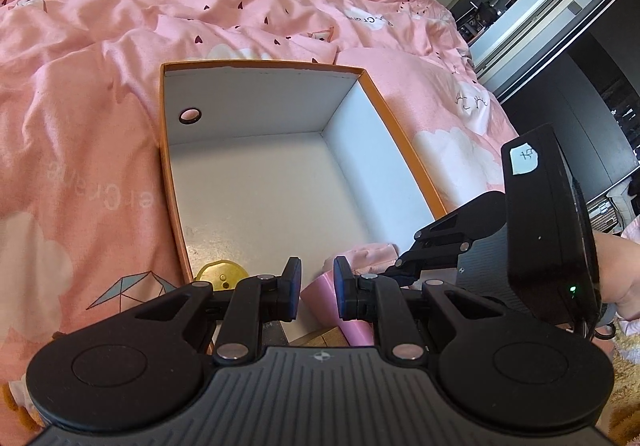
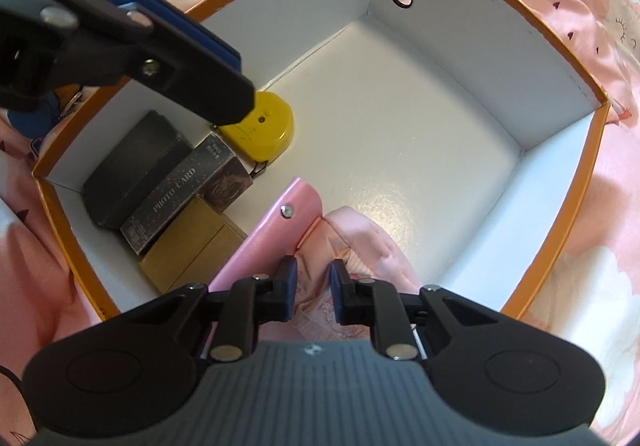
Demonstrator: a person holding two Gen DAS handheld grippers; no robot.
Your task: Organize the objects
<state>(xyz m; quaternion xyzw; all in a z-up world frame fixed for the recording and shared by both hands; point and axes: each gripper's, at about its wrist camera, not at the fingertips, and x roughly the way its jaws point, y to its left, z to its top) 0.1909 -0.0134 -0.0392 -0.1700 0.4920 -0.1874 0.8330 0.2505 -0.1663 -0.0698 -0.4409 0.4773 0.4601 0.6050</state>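
Note:
An orange cardboard box (image 1: pixel 404 133) with a white inside lies open on a pink bed; it also shows in the right wrist view (image 2: pixel 560 205). Inside lie a yellow tape measure (image 2: pixel 266 127), a black case (image 2: pixel 132 165), a dark "PHOTO CARD" box (image 2: pixel 180 191), a gold box (image 2: pixel 188 250) and a pink wallet (image 2: pixel 272 238) beside a pink cloth pouch (image 2: pixel 360 246). My right gripper (image 2: pixel 312 288) is shut on the pink pouch over the box. My left gripper (image 1: pixel 316 288) is open and empty above the box's near end, over the tape measure (image 1: pixel 220 276) and the wallet (image 1: pixel 328 298).
A pink quilt (image 1: pixel 120 65) with cloud prints surrounds the box. The left gripper's fingers (image 2: pixel 132 29) reach over the box's corner in the right wrist view. The right gripper (image 1: pixel 404 278) shows in the left wrist view. A doorway (image 1: pixel 560 5) opens beyond the bed.

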